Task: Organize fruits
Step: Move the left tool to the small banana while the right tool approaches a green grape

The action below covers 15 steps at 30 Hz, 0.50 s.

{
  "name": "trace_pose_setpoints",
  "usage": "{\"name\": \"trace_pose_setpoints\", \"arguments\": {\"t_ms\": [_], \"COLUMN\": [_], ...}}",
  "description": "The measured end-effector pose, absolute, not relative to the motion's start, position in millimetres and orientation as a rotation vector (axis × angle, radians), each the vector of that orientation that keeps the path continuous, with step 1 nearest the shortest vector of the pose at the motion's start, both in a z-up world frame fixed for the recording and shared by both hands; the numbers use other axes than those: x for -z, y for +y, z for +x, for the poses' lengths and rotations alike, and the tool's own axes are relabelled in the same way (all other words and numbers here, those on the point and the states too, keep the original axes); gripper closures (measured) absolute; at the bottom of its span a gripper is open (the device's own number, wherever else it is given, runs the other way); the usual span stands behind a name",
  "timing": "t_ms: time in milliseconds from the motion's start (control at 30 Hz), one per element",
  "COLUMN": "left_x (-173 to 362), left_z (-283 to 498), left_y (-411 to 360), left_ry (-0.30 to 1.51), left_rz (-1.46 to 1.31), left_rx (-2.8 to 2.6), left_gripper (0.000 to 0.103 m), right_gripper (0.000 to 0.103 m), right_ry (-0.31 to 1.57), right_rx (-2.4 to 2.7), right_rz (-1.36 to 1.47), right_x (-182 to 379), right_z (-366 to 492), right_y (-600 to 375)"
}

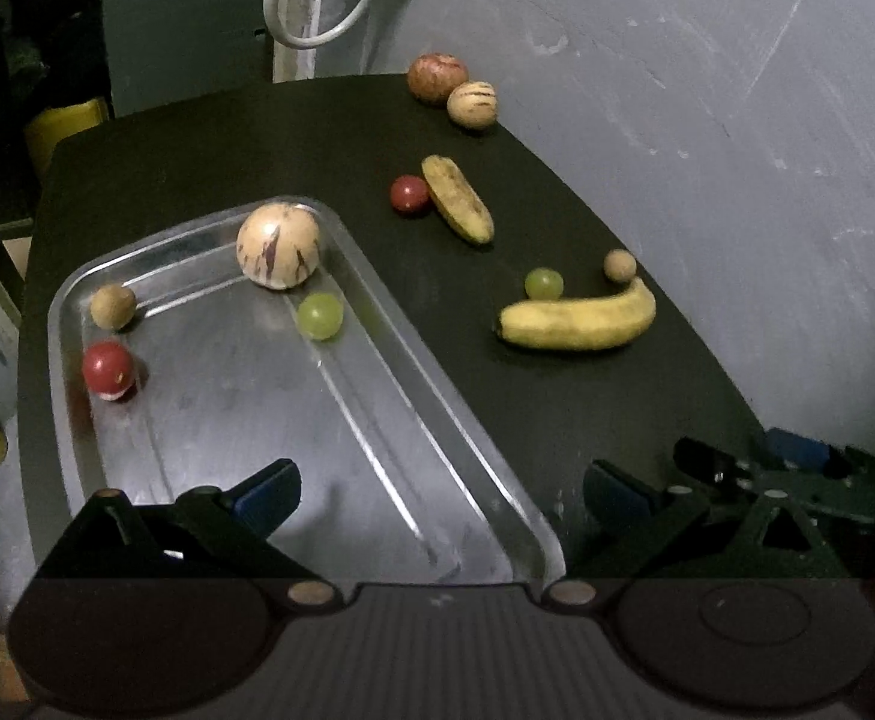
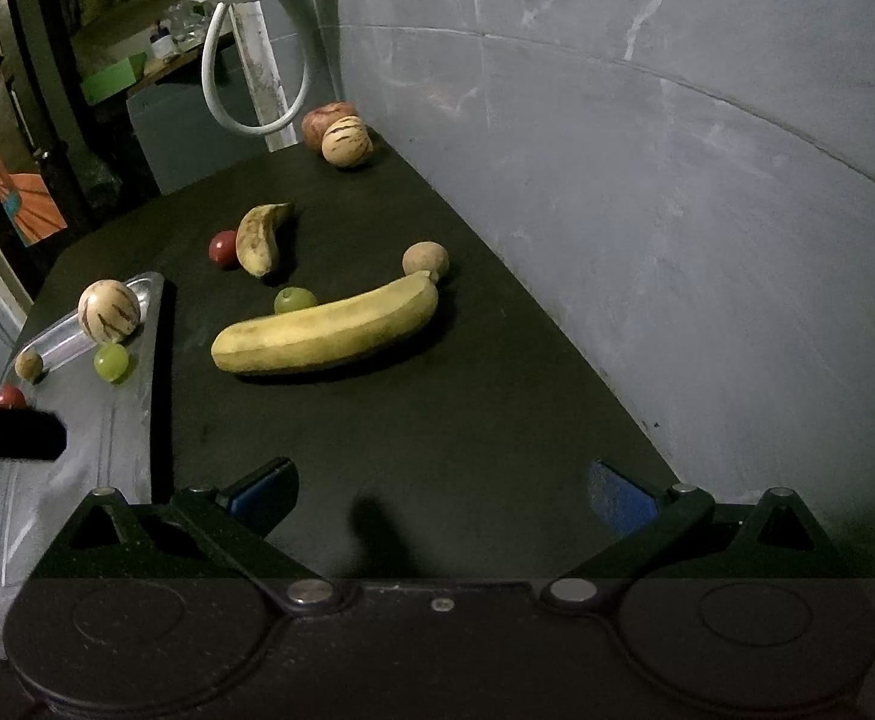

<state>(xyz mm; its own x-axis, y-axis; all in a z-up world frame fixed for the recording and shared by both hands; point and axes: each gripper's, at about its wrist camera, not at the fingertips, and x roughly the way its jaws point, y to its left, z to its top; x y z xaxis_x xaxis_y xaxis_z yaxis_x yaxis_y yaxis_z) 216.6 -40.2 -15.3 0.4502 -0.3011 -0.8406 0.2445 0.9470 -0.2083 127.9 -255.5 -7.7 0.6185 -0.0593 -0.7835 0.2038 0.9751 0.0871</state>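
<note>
on the dark table (image 2: 467, 420) your right gripper (image 2: 443, 495) is spread wide and holds nothing. your left gripper (image 1: 440, 495) is wide too, empty, and hangs over the near end of the metal tray (image 1: 377, 312).

four fruits sit in the tray now: a big striped melon (image 1: 278, 246), a green grape (image 1: 319, 316), a small brown ball fruit (image 1: 113, 306) and a red one (image 1: 108, 367). more fruits wait on the table: the big banana (image 2: 326, 330), a spotty small banana (image 2: 260, 237), another grape (image 2: 293, 300) touching the big banana, a brown ball fruit (image 2: 425, 261) at its tip, a little red fruit (image 2: 223, 248) beside the small banana, and an apple (image 2: 323, 120) and a striped melon (image 2: 346, 141) far back by the wall (image 2: 677, 180).

here is what could go wrong, i think. round fruits roll. if you bump the big banana, the grape and the brown ball next to it may roll off, maybe off the table. the round fruits in the tray may roll too if you knock it. a hard squeeze could squash a banana or pop a grape.

your left view shows the whole tray floor and your right gripper low at the right edge. your right view shows only the tray's near side, but it shows the big banana up close, and a dark bar at its left edge, which looks like part of your left gripper.
</note>
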Motion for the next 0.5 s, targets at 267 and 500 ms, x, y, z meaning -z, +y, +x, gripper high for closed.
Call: {"name": "trace_pose_setpoints", "arguments": {"t_ms": [267, 500], "left_x": [13.9, 13.7], "left_z": [245.5, 263.9], "left_y": [-49.5, -54.8], "left_ry": [1.032, 1.020], "left_rz": [-0.102, -0.131], "left_rx": [0.310, 0.304], "left_gripper": [0.001, 0.001], "right_gripper": [0.001, 0.001], "right_ry": [0.876, 0.873], "right_rx": [0.125, 0.110], "right_rz": [0.192, 0.204], "right_x": [7.1, 8.5], "right_z": [146.2, 156.1], "right_y": [-253.7, -251.4]}}
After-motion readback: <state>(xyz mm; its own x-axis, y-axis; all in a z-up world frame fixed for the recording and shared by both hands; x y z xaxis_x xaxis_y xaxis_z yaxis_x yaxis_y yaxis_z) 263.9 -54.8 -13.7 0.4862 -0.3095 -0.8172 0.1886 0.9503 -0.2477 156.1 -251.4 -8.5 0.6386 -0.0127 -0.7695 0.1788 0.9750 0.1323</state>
